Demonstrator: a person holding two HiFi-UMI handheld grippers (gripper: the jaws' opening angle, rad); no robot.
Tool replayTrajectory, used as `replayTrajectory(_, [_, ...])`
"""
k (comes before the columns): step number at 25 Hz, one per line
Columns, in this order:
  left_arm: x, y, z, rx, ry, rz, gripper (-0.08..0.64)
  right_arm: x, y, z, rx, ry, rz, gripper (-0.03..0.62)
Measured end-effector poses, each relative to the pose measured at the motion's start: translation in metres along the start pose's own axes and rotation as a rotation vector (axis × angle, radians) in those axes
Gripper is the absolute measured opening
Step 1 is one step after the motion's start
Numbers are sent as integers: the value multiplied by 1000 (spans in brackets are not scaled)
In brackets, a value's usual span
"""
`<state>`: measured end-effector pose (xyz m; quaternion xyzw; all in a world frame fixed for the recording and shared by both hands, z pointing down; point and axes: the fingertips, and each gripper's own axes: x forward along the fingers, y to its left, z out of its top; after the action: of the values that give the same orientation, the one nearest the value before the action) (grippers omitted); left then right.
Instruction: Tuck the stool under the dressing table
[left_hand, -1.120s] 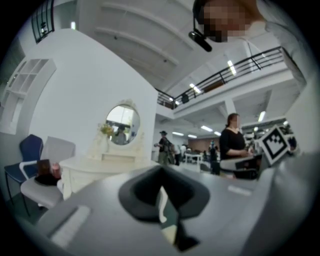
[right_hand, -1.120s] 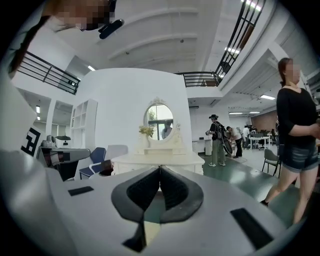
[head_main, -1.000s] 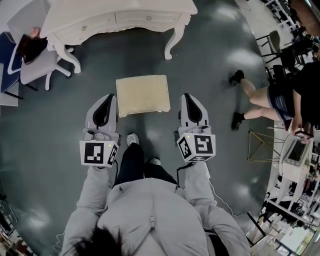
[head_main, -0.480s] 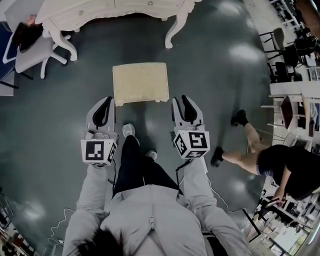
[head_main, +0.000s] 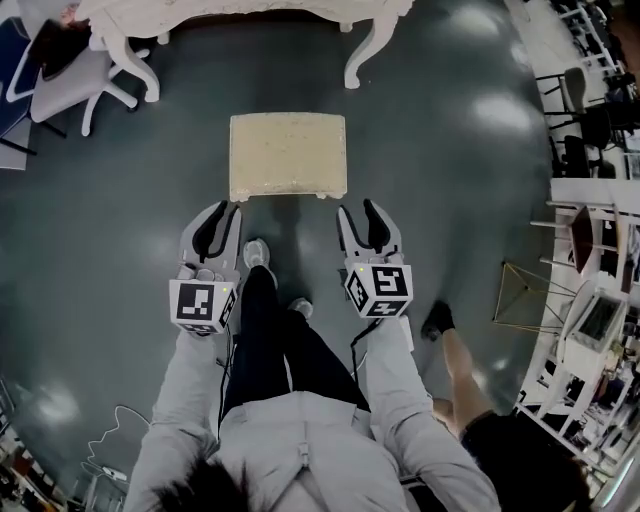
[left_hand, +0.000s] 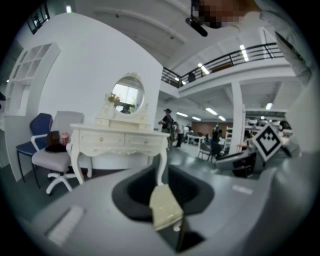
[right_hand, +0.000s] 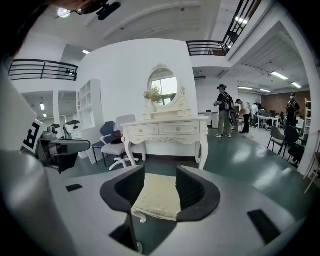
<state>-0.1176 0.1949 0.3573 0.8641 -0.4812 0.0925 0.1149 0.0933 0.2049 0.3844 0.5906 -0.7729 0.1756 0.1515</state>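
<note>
The cream cushioned stool (head_main: 288, 155) stands on the dark floor, a short way in front of the white dressing table (head_main: 250, 15) at the top edge. My left gripper (head_main: 222, 215) hovers just short of the stool's near left corner. My right gripper (head_main: 358, 212) is just short of its near right corner. Neither touches it. The jaws of both have just been opening, the left to a narrow gap and the right wider, with nothing between them. The left gripper view shows the stool (left_hand: 162, 205) beyond the left gripper (left_hand: 162, 187), and the right gripper view shows the stool (right_hand: 157, 197) beyond the right gripper (right_hand: 156, 182).
A white office chair (head_main: 75, 85) and a blue chair (head_main: 12, 60) stand left of the table. A passer-by's leg (head_main: 455, 350) is close at my right. A gold wire frame (head_main: 520, 290) and shelving (head_main: 600, 320) line the right side. My own feet (head_main: 258, 255) are just behind the stool.
Both grippers have come down and closer to the stool's near edge, and their jaws have parted. The passer-by has walked from the right to the lower right.
</note>
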Motion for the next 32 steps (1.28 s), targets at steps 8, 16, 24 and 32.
replayTrajectory(8, [13,-4,-77,-4,76,-13,138,18,-8,-77,26,78,28,268])
replayTrajectory(16, [29,-1,-152,19,159,-6,191,44,-28,-142,54,103,25,291])
replayTrajectory(24, [55,23,-216,30,202,27,224,88,-45,-195,114,113,30,311])
replayTrajectory(32, [84,45,-253,14,227,74,252,119,-61,-234,89,179,23,339])
